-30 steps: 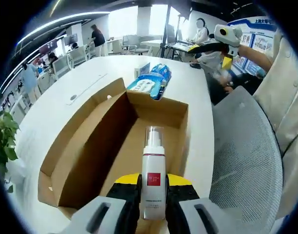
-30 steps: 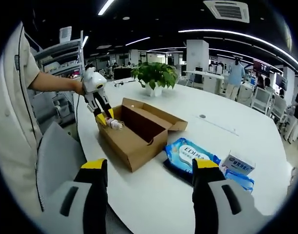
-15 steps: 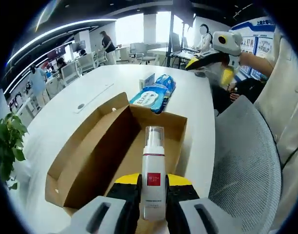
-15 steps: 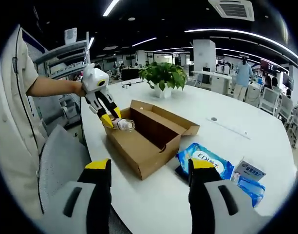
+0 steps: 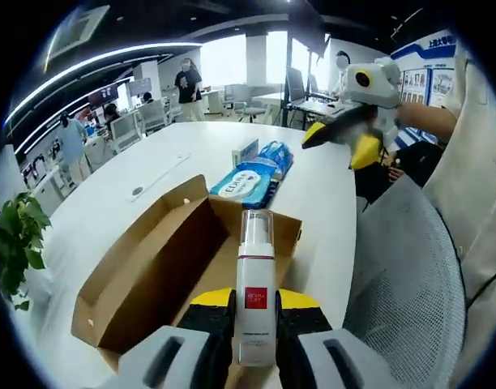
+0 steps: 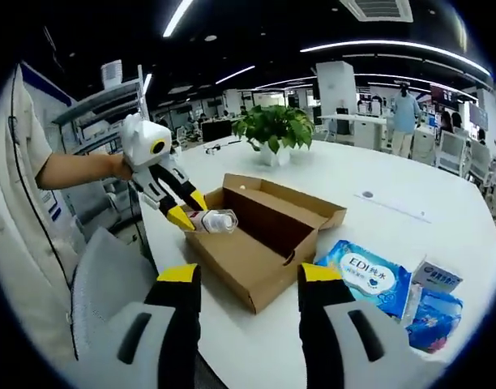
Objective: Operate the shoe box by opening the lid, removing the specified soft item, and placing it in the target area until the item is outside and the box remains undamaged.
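left gripper (image 5: 254, 324) clenches a stiff, likely slick pump bottle (image 5: 255, 292) low on its body, above the open shoe box (image 5: 163, 267); right gripper (image 6: 246, 284) released; wipes pack (image 6: 365, 277) at 4 o'clock looks soft.

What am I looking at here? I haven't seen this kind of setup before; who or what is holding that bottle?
No robot: a person holds a two-jaw gripper in each hand, each carrying a fisheye camera. In the left gripper view, the left gripper is shut on a white pump bottle above the open cardboard box. The right gripper view looks across the white table at that scene; the right gripper is open and holds nothing. Blue wipes packs lie beside the box, and a potted plant stands behind it.
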